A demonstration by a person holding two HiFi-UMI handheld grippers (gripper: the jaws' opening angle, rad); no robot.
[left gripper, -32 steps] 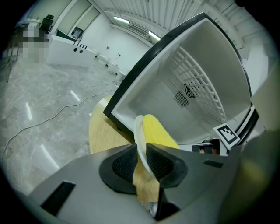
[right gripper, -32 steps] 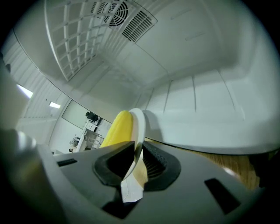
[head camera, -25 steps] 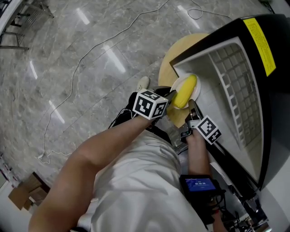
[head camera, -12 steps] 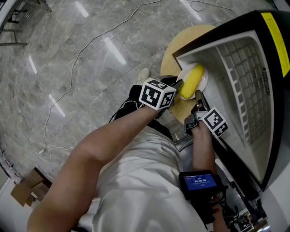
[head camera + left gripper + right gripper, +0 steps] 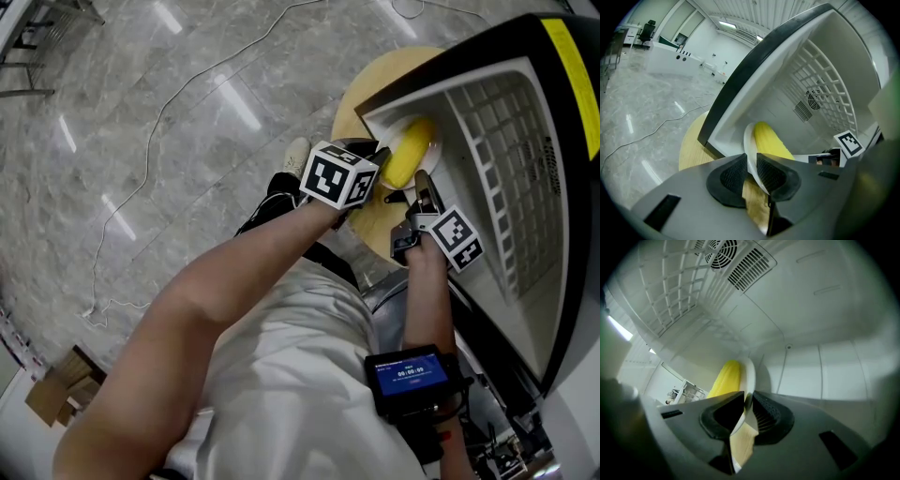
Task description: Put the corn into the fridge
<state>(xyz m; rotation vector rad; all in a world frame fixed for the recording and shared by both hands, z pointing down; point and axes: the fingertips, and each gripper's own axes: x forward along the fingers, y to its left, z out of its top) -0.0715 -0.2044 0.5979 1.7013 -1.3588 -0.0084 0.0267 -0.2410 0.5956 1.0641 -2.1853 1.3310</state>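
In gripper views only, jaws pinching plate (image 5: 748, 146) bearing corn (image 5: 769, 140)

Bright, even light falls from ceiling strips (image 5: 725, 23). In my head view the floor (image 5: 141, 112) throws white glare streaks around ten and twelve o'clock. Both my gripper views bulge fisheye, black at the corners. Close to the lens everything blurs soft, and the fridge (image 5: 787, 84) wall glows pale.
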